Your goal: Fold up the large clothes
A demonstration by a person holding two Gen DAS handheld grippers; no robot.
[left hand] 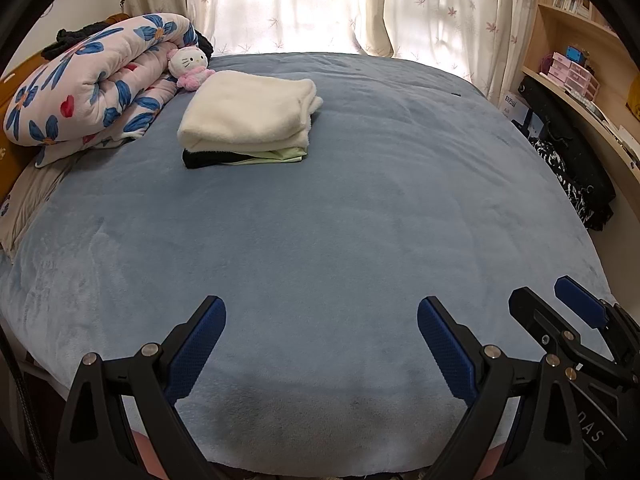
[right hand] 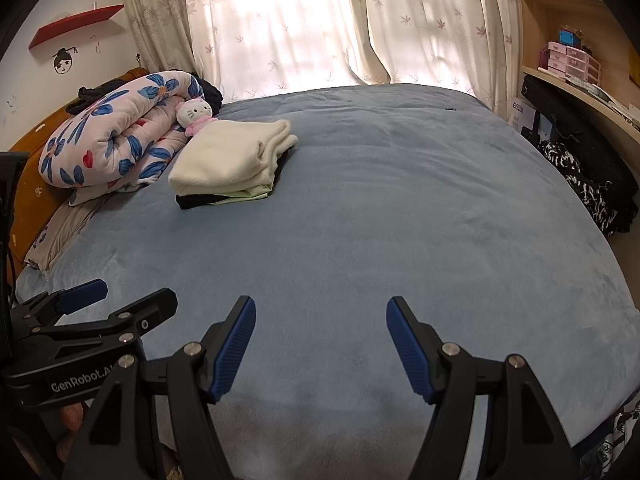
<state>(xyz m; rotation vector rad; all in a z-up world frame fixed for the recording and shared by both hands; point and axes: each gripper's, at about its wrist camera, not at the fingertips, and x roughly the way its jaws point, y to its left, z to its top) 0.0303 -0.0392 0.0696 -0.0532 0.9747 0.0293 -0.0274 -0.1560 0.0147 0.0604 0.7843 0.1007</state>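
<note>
On the far left, a puffy pink quilt with big blue flowers (left hand: 96, 80) lies rolled up at the head of the bed. A small white cat doll in a pink dress (left hand: 188, 66) leans against it. Just beside the doll sits the pile of folded clothes (left hand: 248, 116). A soft cream fleece lies on top, a pale green piece peeks out under it, and a black piece is at the bottom. The pile rests on the fuzzy blue blanket (left hand: 340, 208) that covers the whole bed, on the left part of it and well away from both tools.

Down at the near edge of the bed, the left gripper (left hand: 321, 342) hangs over the blanket. Its blue-padded fingers (left hand: 196, 348) are wide apart with nothing between them. The right gripper (right hand: 321, 342) is just beside it, and its fingers (right hand: 236, 352) are apart and empty too.

Behind the bed hang cream curtains with little flowers (left hand: 280, 4). On the far right stands a light wooden shelf (left hand: 576, 40) with small pink drawer boxes (left hand: 572, 72) on it.
</note>
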